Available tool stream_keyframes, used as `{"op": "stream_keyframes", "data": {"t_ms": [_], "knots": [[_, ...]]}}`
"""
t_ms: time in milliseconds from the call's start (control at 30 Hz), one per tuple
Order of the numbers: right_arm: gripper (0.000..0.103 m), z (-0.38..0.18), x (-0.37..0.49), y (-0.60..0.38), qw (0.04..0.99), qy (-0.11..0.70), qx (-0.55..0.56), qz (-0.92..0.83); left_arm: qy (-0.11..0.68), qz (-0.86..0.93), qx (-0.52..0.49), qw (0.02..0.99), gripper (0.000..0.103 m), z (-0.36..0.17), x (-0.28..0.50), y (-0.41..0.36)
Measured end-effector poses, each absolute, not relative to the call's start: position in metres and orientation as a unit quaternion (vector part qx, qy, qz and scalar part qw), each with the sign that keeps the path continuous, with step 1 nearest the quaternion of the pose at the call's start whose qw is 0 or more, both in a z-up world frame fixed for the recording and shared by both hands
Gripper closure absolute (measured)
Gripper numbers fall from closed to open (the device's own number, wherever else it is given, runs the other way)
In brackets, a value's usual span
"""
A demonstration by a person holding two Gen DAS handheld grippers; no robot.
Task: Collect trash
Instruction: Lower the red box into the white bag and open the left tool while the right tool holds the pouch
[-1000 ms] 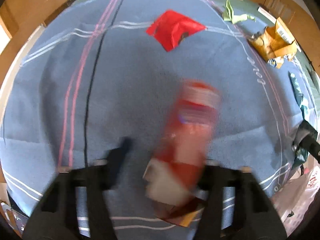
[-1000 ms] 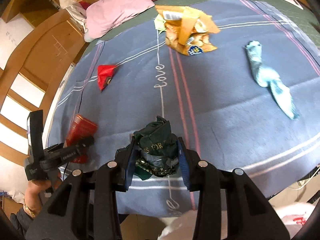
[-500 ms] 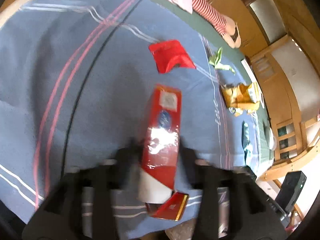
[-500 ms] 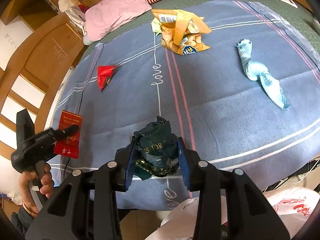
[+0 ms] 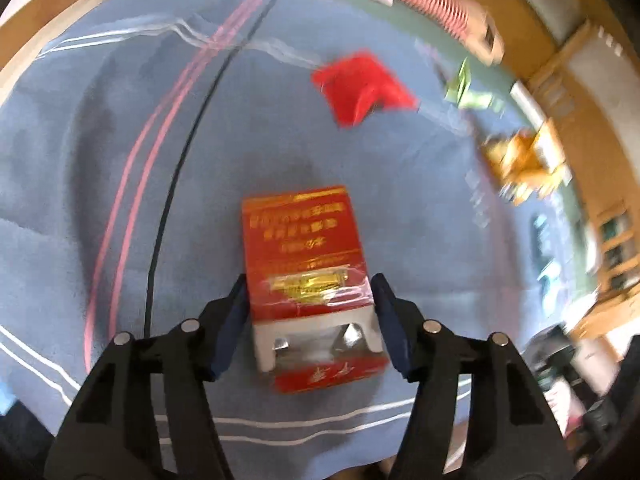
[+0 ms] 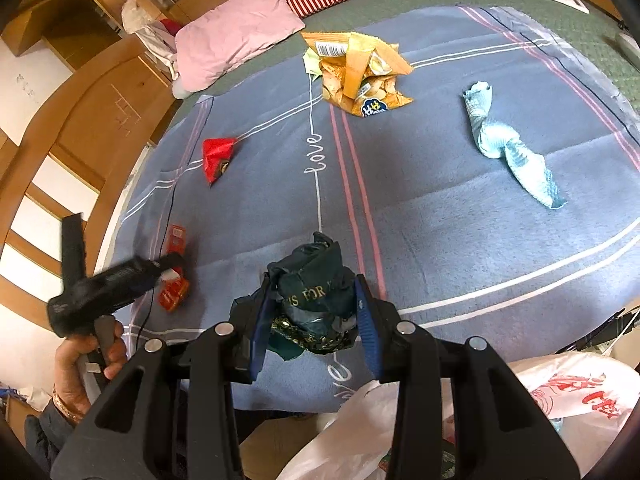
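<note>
A red cigarette box [image 5: 304,256] lies flat on the blue blanket [image 5: 120,240], its torn open end toward me. My left gripper [image 5: 309,280] straddles it, and its jaws are closing with the box between them. The pads stand right at the box's sides, and a thin gap still shows on the right. The right wrist view shows the same box [image 6: 175,240] under the left gripper [image 6: 168,260], held by a hand at the left. My right gripper [image 6: 312,280] is shut on a crumpled dark green wrapper [image 6: 308,276], held above the blanket's near edge.
A red wrapper [image 6: 216,154], an orange chip bag [image 6: 360,76] and a twisted light blue wrapper [image 6: 508,144] lie further out on the blanket. A white plastic bag [image 6: 560,392] hangs below the near edge. A pink pillow [image 6: 232,36] lies at the far end.
The left gripper let go of its narrow hold on the red box and spread. The box now lies broad face up between the jaws. The right gripper still holds the green wrapper.
</note>
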State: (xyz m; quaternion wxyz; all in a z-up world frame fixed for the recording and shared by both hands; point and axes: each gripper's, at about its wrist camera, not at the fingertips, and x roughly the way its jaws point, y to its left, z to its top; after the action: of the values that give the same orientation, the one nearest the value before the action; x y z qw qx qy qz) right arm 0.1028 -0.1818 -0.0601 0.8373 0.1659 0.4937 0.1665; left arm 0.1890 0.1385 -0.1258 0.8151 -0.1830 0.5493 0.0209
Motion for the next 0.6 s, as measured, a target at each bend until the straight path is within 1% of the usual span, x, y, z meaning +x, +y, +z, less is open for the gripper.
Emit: {"op": "stream_keyframes", "data": {"t_ms": [100,233,467,600], "knots": [[0.064,-0.059,0.099,-0.18,0.839,0.492,0.16,0.167,0.549,0.019,-0.158,0.821,0.043,-0.126,0.191,0.132],[0.064,-0.057,0.095,-0.18,0.842,0.487,0.158,0.17,0.545,0.013,-0.148,0.825,0.048,-0.122,0.191,0.129],[0.064,-0.032,0.08,-0.196,0.85,0.463,0.173,0.182,0.472,-0.001,-0.158,0.868,0.048,-0.089,0.169,0.127],[0.064,-0.014,0.054,-0.22,0.86,0.452,0.158,0.177,0.437,-0.066,-0.181,0.879,0.048,-0.076,0.144,0.109]]}}
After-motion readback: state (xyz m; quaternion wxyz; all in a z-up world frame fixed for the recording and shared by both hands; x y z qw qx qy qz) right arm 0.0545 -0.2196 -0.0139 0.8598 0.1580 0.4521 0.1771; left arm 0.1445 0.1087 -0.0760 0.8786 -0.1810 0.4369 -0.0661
